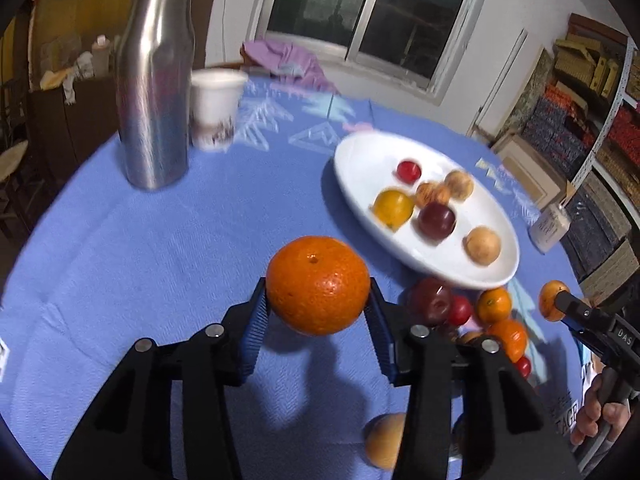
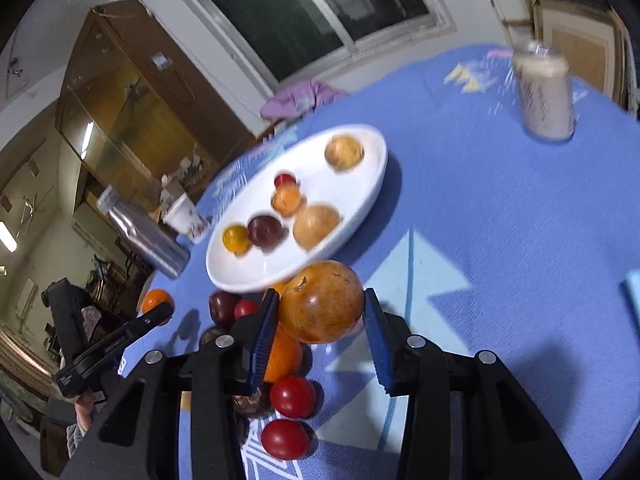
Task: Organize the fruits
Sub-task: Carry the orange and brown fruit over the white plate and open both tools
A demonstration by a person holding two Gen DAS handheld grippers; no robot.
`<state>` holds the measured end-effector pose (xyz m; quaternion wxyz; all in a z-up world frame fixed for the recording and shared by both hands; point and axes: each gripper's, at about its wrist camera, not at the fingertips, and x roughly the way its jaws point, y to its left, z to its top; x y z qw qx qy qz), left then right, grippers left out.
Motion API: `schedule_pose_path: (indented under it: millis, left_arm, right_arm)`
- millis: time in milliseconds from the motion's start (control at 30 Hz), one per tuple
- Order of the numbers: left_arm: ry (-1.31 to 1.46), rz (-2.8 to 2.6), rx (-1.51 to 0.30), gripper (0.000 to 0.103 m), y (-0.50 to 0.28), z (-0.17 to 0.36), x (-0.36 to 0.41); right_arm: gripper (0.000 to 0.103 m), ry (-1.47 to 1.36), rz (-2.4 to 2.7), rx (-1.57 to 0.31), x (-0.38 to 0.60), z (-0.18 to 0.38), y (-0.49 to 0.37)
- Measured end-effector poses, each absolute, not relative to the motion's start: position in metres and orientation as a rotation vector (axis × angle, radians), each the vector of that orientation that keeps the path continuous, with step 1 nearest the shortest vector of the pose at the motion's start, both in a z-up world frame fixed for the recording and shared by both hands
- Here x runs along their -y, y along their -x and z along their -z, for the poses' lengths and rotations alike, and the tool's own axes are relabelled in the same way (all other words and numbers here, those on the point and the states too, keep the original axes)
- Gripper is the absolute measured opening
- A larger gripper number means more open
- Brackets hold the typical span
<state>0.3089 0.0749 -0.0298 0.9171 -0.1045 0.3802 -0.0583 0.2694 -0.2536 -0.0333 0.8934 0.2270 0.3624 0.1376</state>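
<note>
The left gripper (image 1: 318, 312) squeezes a big orange (image 1: 318, 285), lifted off the blue cloth (image 1: 160, 260). The right gripper (image 2: 320, 320) squeezes a brown-yellow fruit (image 2: 322, 302). At two o'clock from the orange sits the white plate (image 1: 360, 152) with small fruits. Farther, at eleven o'clock, stands a metal bottle (image 1: 156, 92).

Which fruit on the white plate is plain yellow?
The yellow fruit at the near-left end of the white plate, beside the dark plum. The other fruits on the plate are red, dark purple, or tan-brown.
</note>
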Motion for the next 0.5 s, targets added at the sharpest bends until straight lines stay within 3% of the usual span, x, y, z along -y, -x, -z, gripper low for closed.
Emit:
schedule_pose_path:
  millis: [267,500]
  left_arm:
    - [0.168,0.160,-0.697,0.046,-0.341,-0.033,-0.027]
    - [0.150,0.131,-0.746,0.046,-0.400,-0.013,0.002]
  right_arm:
    - [0.043,-0.431,-0.272,-0.626,0.254,-0.035,-0.294]
    - [0.043,-0.364,-0.230,-0.702,0.228,-0.011,-0.359]
